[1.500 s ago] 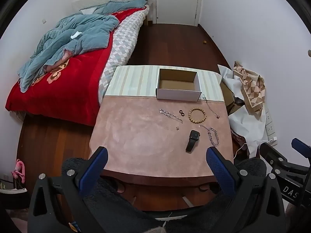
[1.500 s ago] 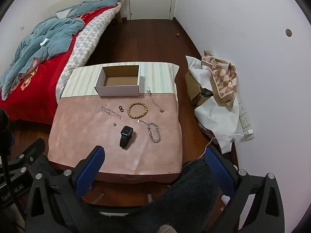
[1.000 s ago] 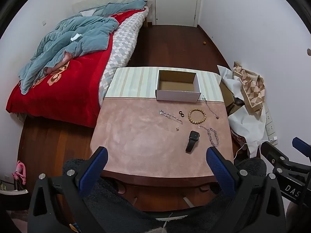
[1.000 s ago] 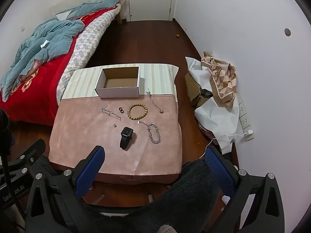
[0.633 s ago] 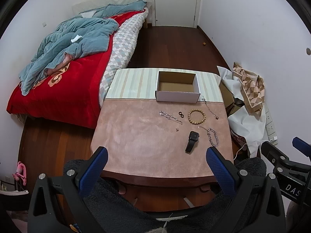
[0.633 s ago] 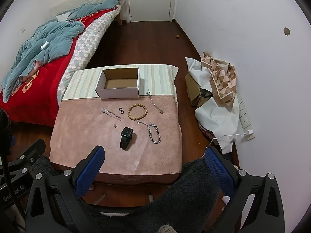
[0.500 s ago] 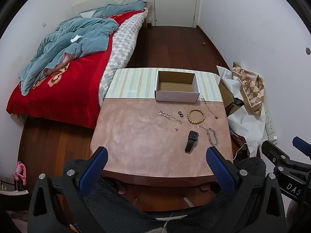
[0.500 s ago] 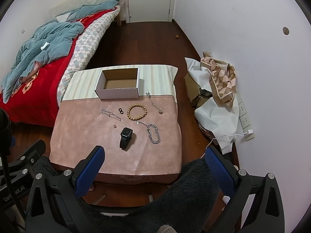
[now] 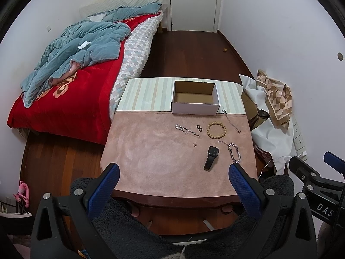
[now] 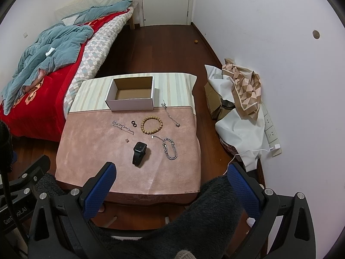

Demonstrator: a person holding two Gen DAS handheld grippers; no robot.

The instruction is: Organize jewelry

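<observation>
An empty white cardboard box (image 9: 195, 100) (image 10: 131, 96) stands at the far side of a low table (image 9: 151, 151) (image 10: 90, 151) covered in pink cloth. In front of it lie a wooden bead bracelet (image 9: 216, 127) (image 10: 151, 125), a black watch (image 9: 211, 157) (image 10: 139, 150), a silver chain bracelet (image 9: 234, 151) (image 10: 170, 148), a thin beaded chain (image 9: 187, 128) (image 10: 122, 127), two black rings (image 9: 199, 128) (image 10: 134, 123), a small earring (image 9: 195, 144) (image 10: 127, 140) and a pendant necklace (image 9: 231, 122) (image 10: 171, 114). My left gripper (image 9: 174, 185) and right gripper (image 10: 170, 183) hover open and empty above the table's near edge.
A bed with a red blanket and blue quilt (image 9: 71, 69) (image 10: 43, 64) borders the table's left. Cloths and cardboard (image 9: 271, 108) (image 10: 237, 103) are piled by the right wall, near a power strip (image 10: 271, 133). A dark fleece sleeve (image 10: 204, 220) lies below. A closed door (image 9: 194, 4) is behind.
Both cameras have drifted slightly upward and back, so the table looks a little lower in view. Nothing on the table has moved.
</observation>
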